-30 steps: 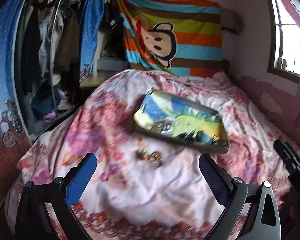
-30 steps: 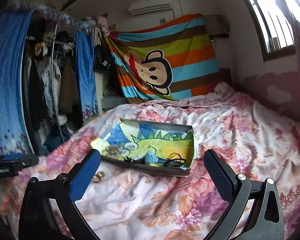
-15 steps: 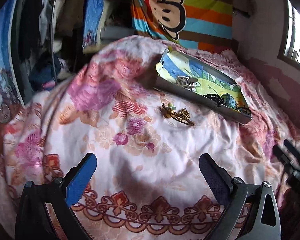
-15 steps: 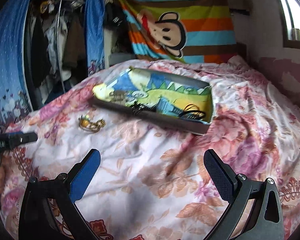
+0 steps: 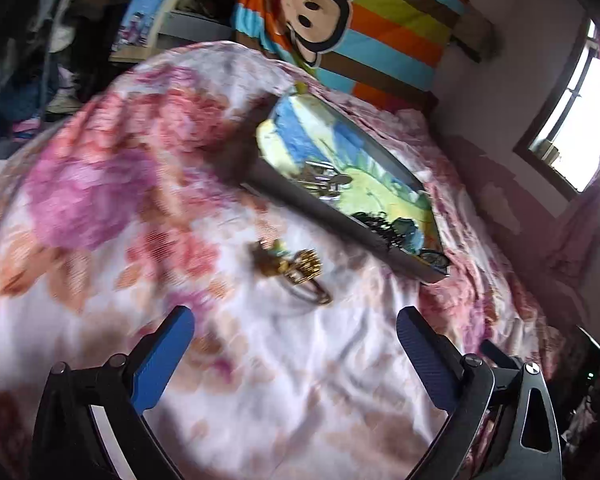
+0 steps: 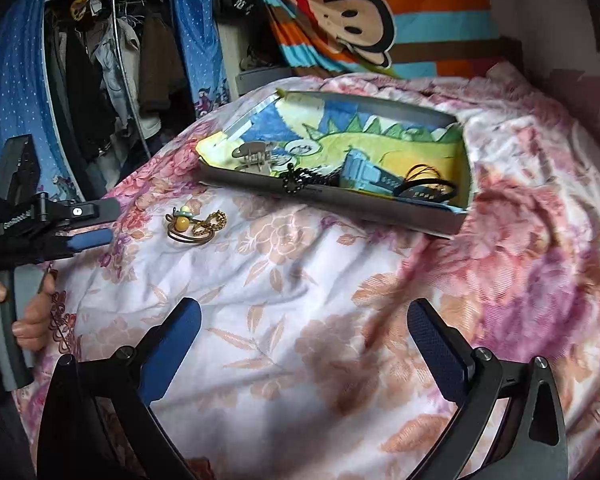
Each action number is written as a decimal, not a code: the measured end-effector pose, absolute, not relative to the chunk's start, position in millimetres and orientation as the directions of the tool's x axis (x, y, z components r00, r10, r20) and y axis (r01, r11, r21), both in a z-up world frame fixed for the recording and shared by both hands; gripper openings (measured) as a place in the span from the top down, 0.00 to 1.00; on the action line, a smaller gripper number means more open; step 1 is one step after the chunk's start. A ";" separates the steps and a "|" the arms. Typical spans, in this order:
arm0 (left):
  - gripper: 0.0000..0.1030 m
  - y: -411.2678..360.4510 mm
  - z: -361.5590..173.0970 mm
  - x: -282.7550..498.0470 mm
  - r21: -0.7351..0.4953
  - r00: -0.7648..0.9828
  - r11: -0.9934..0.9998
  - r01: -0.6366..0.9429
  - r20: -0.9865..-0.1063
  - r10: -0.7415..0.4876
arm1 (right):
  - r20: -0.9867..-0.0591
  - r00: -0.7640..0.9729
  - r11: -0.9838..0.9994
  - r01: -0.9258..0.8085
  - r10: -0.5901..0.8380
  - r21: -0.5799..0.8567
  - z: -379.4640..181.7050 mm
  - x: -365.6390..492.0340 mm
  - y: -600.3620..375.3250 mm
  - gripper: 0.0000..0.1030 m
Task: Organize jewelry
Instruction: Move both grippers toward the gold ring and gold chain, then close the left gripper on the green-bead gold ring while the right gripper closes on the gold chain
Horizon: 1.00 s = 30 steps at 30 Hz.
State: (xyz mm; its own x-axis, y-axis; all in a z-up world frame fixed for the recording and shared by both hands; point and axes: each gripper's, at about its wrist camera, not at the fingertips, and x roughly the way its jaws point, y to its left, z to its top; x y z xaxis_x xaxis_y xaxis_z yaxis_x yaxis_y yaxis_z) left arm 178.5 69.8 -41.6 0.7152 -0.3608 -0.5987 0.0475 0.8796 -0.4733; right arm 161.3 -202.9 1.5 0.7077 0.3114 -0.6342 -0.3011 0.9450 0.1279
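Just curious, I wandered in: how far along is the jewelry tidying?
Partly done: a hair claw, black beads and bangles already lie in the tray. Nothing is in hand; the left gripper and right gripper are open. The gold pieces on the bedspread remain.

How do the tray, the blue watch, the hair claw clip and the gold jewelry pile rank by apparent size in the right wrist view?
1. tray, clearly largest
2. blue watch
3. gold jewelry pile and hair claw clip look alike; the pile lies nearer the camera, so unranked.

One tray (image 6: 340, 200), one hair claw (image 6: 254, 156), perhaps two gold pieces (image 6: 196, 226).
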 end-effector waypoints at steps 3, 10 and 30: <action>0.20 65.6 -45.1 191.6 -0.493 0.689 0.866 0.079 -0.601 -0.405 | -0.652 0.678 0.936 -0.312 0.339 0.162 -4.2 179.0 -200.0 0.02; 0.49 64.5 -59.3 213.8 -0.523 0.628 0.849 0.078 -0.635 -0.449 | -0.682 0.619 0.911 -0.368 0.390 0.186 -19.7 223.3 -172.9 0.33; 0.97 73.5 -76.4 247.9 -0.473 0.588 0.881 -0.037 -0.723 -0.363 | -0.725 0.485 0.831 -0.511 0.488 0.218 -23.8 280.5 -87.4 0.75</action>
State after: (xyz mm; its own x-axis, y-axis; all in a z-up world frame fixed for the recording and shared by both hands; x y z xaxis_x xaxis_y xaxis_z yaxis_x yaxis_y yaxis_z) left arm 247.9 73.5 -76.4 0.5878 -0.3632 -0.7228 -0.0370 0.8805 -0.4726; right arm 280.5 -87.4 -23.8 0.4852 0.4885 -0.7252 -0.5114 0.8313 0.2178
